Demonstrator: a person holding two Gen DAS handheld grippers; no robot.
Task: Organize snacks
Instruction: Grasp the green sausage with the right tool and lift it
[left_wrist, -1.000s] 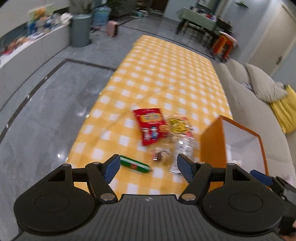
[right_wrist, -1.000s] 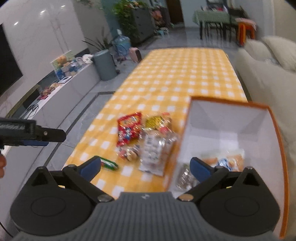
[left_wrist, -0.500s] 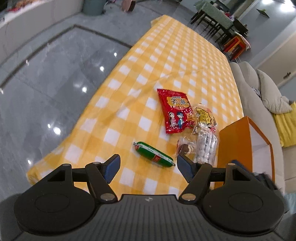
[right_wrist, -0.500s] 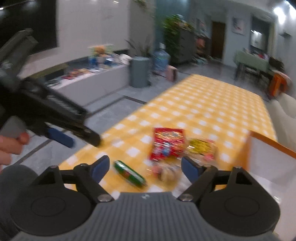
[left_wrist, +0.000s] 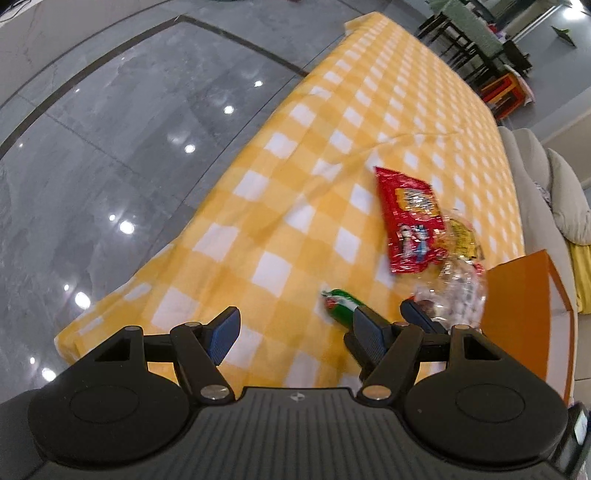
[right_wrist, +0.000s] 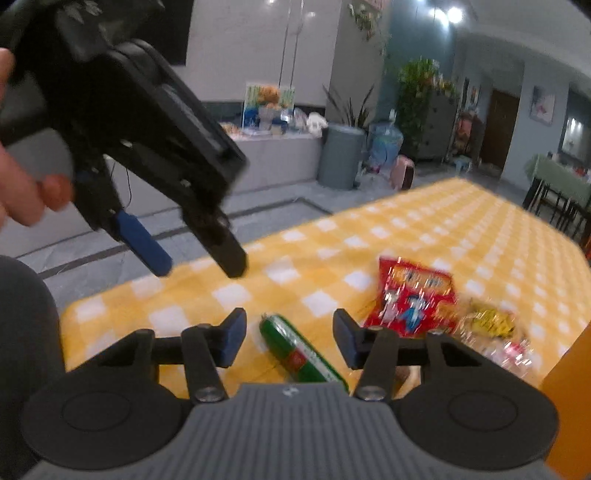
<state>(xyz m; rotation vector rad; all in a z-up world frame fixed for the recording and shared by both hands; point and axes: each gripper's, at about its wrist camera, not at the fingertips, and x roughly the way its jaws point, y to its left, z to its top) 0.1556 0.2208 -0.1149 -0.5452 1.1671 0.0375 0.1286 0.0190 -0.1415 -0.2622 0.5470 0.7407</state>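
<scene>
A green sausage stick (right_wrist: 295, 354) lies on the yellow checked tablecloth (right_wrist: 424, 229) near the front edge. My right gripper (right_wrist: 290, 338) straddles it with jaws closing; a gap shows on both sides of the sausage. A red snack packet (right_wrist: 413, 295), a yellow packet (right_wrist: 487, 321) and a clear bag of sweets (left_wrist: 458, 295) lie just past it. My left gripper (left_wrist: 295, 332) hangs open over bare cloth, with the sausage stick (left_wrist: 340, 302) by its right finger. In the right wrist view the left gripper (right_wrist: 195, 262) is held by a hand (right_wrist: 22, 192) at upper left.
An orange box (left_wrist: 524, 314) stands at the table's right, next to a beige sofa (left_wrist: 546, 192). Grey tiled floor (left_wrist: 129, 129) lies left of the table. A grey bin (right_wrist: 340, 155), plants and a low white counter stand at the back.
The right gripper swung left from the orange box down over the green sausage and its jaws narrowed. The left gripper sank toward the table's near edge.
</scene>
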